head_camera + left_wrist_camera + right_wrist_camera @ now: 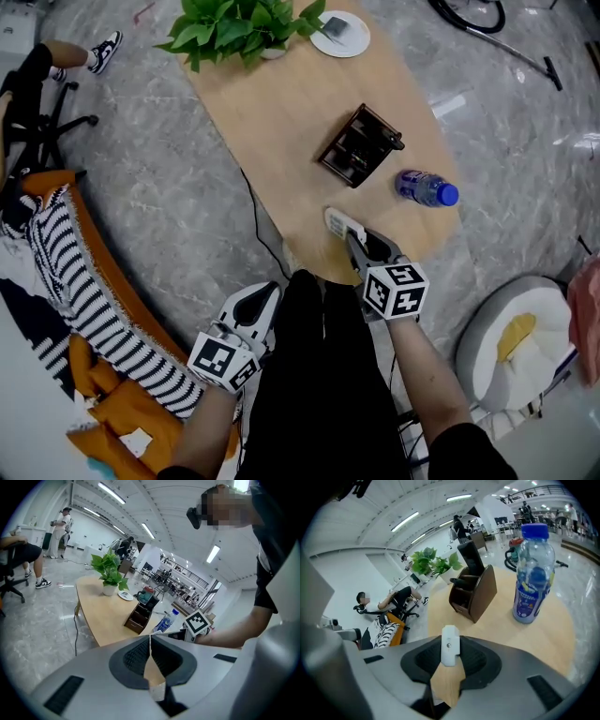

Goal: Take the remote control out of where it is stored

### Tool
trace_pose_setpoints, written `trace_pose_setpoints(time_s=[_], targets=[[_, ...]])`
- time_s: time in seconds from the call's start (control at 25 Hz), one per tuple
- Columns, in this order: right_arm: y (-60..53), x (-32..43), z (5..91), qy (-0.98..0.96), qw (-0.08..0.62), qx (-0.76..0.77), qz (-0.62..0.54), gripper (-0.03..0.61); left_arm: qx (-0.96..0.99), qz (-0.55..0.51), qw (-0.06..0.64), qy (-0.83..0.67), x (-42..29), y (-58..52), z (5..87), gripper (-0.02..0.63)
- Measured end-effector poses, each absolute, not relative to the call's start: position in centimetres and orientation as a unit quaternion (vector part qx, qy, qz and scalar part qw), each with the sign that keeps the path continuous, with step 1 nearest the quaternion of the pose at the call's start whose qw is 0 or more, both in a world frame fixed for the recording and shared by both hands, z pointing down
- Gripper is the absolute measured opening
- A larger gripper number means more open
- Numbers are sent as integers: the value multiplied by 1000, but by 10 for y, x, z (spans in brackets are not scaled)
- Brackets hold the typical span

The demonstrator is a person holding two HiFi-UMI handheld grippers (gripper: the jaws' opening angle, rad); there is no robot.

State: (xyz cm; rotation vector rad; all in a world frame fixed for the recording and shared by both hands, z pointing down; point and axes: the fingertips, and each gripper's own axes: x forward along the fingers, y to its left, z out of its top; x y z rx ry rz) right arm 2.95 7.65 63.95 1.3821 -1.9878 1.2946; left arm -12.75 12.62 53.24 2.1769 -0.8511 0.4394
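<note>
Head view looks steeply down on the table (272,103); both gripper views face its organizer (359,147) from low.

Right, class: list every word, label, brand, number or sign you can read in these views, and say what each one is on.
No text can be read in any view.
Water bottle: the blue label is too blurred to read.
Remote control: no legible marking.
Marker cube: black-and-white square pattern only, no letters or digits.

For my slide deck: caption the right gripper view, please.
Right gripper grips the white remote control; wooden organizer and water bottle stand beyond.
</note>
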Motion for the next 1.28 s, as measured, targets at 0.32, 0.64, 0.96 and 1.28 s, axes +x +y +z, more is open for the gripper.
trace_pose_setpoints(time_s=[0.32,0.64,0.96,1.28], targets=[[82,47,665,-684,155,501,507,109,844,181,384,-327,-120,131,546,14],[93,55,678,-762,209,444,422,115,840,192,395,-318,-108,132,558,14],[95,81,707,-723,173,458,488,153,838,206,402,-305,-95,134,569,14],[90,99,728,-692,200,485,496,160,838,213,404,-299,-82,130,573,14]])
